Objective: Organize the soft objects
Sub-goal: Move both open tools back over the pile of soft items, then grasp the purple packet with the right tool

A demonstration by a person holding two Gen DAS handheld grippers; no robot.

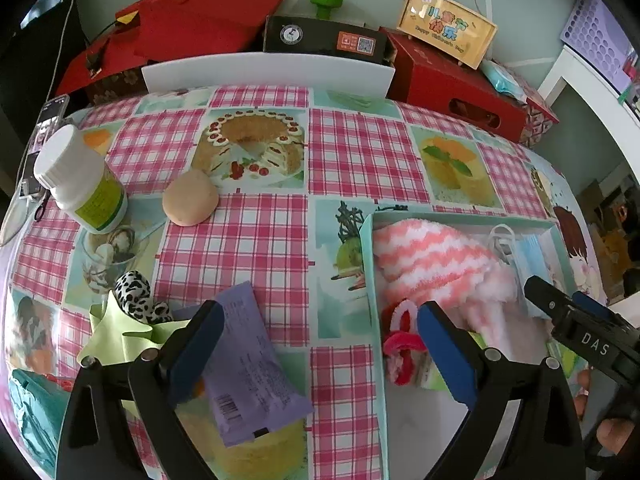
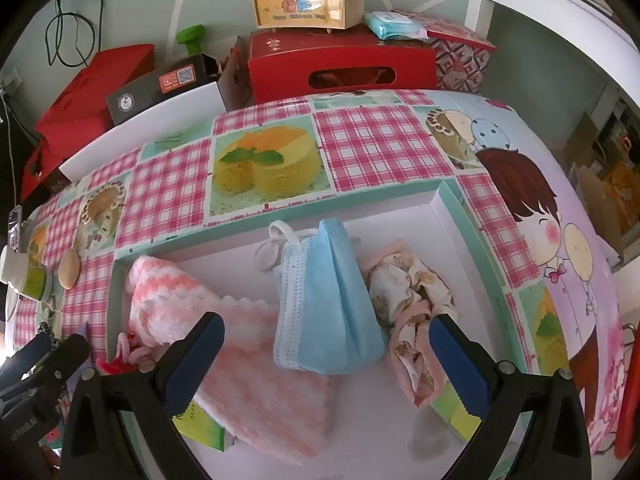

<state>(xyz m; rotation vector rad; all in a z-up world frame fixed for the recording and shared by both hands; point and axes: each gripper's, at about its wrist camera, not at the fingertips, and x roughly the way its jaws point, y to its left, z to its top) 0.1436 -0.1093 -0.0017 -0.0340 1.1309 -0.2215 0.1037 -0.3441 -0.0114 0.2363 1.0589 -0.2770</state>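
A shallow teal-rimmed box [image 2: 472, 232] holds a fluffy pink-and-white striped cloth [image 2: 248, 344], a blue face mask [image 2: 332, 312] and a crumpled floral pink cloth [image 2: 416, 320]. My right gripper [image 2: 328, 360] hovers open over the box. The mask lies between its fingers, and neither pad touches it. My left gripper [image 1: 320, 352] is open above the tablecloth at the box's left wall [image 1: 370, 280]. A purple packet [image 1: 248, 360] lies by its left finger and a red-and-pink hair tie [image 1: 400, 340] by its right one. A leopard-print piece [image 1: 136, 296] rests on a pale green star shape [image 1: 116, 336].
A white bottle [image 1: 80, 180] and a round beige lump [image 1: 191, 198] stand at the table's far left. Red boxes [image 1: 452, 84], a black box [image 1: 324, 36] and a wooden sign [image 1: 446, 26] crowd the back edge. A green card [image 2: 200, 428] pokes out under the striped cloth.
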